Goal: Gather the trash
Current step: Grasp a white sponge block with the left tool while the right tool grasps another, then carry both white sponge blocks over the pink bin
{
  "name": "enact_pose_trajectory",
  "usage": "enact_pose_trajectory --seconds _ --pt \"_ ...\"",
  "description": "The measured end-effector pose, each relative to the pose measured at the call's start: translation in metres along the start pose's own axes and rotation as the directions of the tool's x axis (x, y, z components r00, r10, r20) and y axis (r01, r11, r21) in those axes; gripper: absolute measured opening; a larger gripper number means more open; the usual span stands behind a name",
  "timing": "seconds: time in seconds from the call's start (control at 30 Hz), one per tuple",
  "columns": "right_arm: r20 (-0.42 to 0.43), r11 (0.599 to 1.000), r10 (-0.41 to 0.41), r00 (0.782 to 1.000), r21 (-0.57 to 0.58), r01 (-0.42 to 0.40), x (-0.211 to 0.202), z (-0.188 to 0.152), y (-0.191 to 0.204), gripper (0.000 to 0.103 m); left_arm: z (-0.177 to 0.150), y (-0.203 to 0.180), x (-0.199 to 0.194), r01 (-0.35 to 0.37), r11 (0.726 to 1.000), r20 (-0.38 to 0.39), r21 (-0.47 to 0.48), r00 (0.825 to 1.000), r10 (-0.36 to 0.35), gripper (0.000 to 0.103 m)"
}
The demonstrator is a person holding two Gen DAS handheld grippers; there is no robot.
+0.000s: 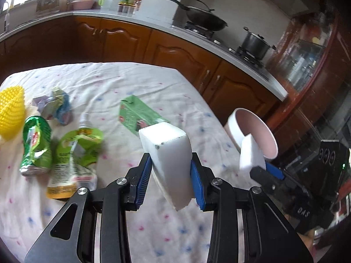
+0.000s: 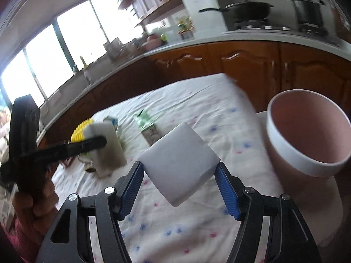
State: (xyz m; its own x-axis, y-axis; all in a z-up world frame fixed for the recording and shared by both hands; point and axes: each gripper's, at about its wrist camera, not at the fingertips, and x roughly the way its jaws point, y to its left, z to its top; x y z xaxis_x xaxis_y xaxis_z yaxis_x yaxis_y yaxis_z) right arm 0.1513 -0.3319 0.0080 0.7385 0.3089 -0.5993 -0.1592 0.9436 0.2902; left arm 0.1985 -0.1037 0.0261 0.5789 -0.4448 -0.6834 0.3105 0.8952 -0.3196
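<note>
A matt white foam block, faintly speckled, sits between the ribbed blue rubber pads of the left gripper — its black arms smooth, with bright metal screws. The table's cloth is wrinkled white fabric with small printed flecks. Glossy green foil pouches lie crumpled on it. The bin is smooth plastic — white rim, pale pink inside. Behind, varnished wood cabinets shine.

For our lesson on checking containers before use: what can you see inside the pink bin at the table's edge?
The pink bin shows only bare pink inner wall; no trash is visible in it. Its bottom is out of sight below the white rim, so the pictures cannot show whether anything lies there.
</note>
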Motion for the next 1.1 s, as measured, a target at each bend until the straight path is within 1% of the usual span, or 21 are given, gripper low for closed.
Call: enact_pose_trajectory --seconds 0.07,0.37,0.73,1.1 --pt "0.016 1.0 -0.017 1.0 0.007 0.016 -0.005 0.002 -0.004 0.068 0.0 -0.007 0.001 0.01 1.0 -0.002 0.012 1.0 -0.01 0.034" --pt "0.058 0.998 -0.043 0.997 0.047 0.04 -0.02 0.005 -0.017 0.069 0.002 -0.031 0.007 0.035 0.998 -0.009 0.051 0.999 -0.035 0.034" --pt "0.101 0.992 -0.08 0.992 0.101 0.07 -0.036 0.011 -0.044 0.069 0.007 -0.065 0.019 0.059 0.993 -0.025 0.106 0.998 -0.056 0.034" --pt "0.123 0.982 -0.133 0.984 0.15 0.114 -0.052 0.012 -0.077 0.07 0.013 -0.107 0.044 0.092 0.981 -0.06 0.17 0.995 -0.082 0.034"
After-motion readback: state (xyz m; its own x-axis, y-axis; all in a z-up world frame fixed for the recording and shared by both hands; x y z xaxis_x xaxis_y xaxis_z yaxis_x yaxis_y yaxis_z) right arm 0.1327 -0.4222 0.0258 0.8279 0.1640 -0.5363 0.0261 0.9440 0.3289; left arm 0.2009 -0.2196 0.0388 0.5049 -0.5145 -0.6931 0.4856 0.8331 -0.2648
